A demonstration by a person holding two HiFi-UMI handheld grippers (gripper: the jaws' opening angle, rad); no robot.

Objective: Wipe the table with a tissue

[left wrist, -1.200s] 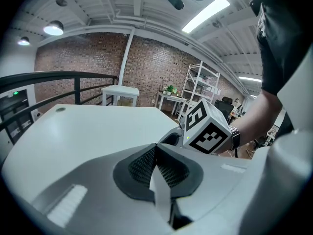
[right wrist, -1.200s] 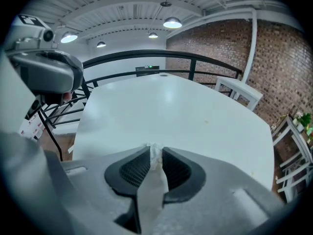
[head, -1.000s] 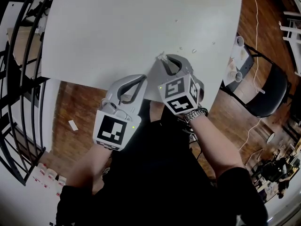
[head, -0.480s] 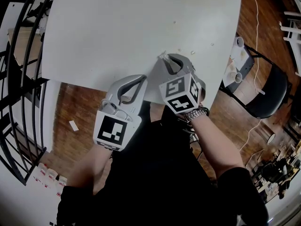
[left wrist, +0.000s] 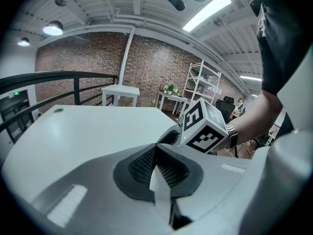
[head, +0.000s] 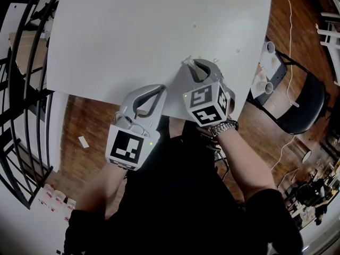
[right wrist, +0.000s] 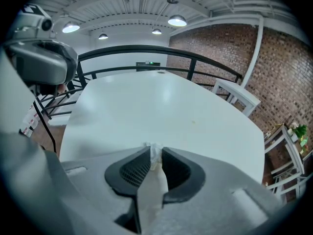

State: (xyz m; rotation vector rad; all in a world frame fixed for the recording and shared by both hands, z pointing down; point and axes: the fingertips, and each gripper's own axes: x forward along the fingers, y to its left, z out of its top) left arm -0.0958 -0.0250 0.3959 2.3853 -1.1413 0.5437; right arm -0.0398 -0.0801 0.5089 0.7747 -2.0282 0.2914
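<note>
Both pairs of jaws are closed. The right gripper (head: 190,68) pinches the tissue (right wrist: 152,153), a tuft poking past its tips, held low over the worktop (head: 133,31) just beside small specks (head: 215,60), probably to sweep them. The left gripper (left wrist: 155,153), empty, hangs at the frame's lower centre, clear of the wiping.

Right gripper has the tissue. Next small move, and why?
Probably sweep the right gripper forward-right across the white table: its jaws are shut on the crumpled white tissue near the table's near edge, and small crumbs lie just ahead.
</note>
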